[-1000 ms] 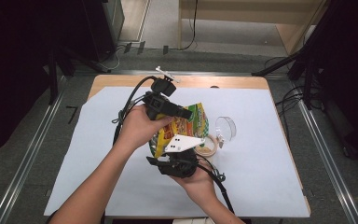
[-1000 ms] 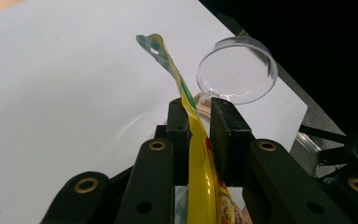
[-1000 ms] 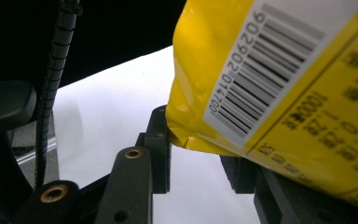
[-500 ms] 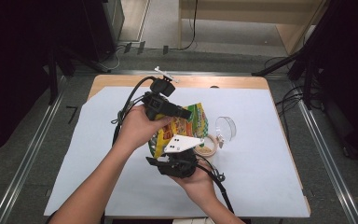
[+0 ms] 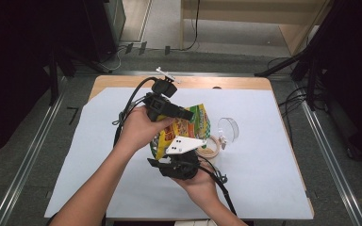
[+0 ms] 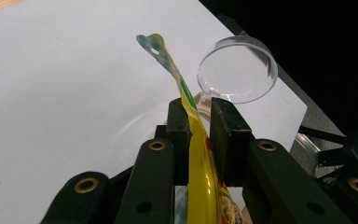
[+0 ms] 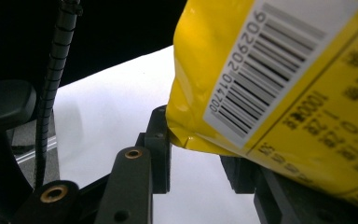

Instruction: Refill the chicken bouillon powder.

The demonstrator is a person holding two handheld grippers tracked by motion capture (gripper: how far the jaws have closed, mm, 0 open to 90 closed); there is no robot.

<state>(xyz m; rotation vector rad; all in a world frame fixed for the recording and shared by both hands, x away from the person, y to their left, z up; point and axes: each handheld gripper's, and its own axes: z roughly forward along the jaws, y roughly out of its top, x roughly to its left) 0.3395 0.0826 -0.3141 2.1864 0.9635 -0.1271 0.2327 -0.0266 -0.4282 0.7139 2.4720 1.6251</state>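
Claws first, since that's where everything is happening. My left claw (image 6: pixel 199 126) is pinched onto the upper edge of the yellow snack bag (image 6: pixel 200 163) — in the left gripper view the film runs straight up between the two black pads, with the sealed top and its hang hole flopping above them. My right claw (image 7: pixel 200 154) is lower down on the same bag; in the right gripper view the barcode corner sits between its jaws, though the far jaw is tucked behind the bag, so I can't tell for sure whether the pads are pressing or just bracketing it.

From the high view, the left claw (image 5: pixel 169 106) is on top and the right claw (image 5: pixel 179 162) underneath, with the bag (image 5: pixel 188 127) held up off the white worktop (image 5: pixel 264 179) between them, tilted over the small round container (image 5: pixel 210 148) with something tan in it. The clear lid (image 5: pixel 228 128) of that container lies just beside it, off to the right.

Progress-wise, I'd call this roughly the middle — lid is already off, the bag is picked up and positioned above the container. What I can't see is whether the bag is actually open, or whether anything is coming out. Left to do, as I read it: get the contents in, set the bag down, and pop the lid on.
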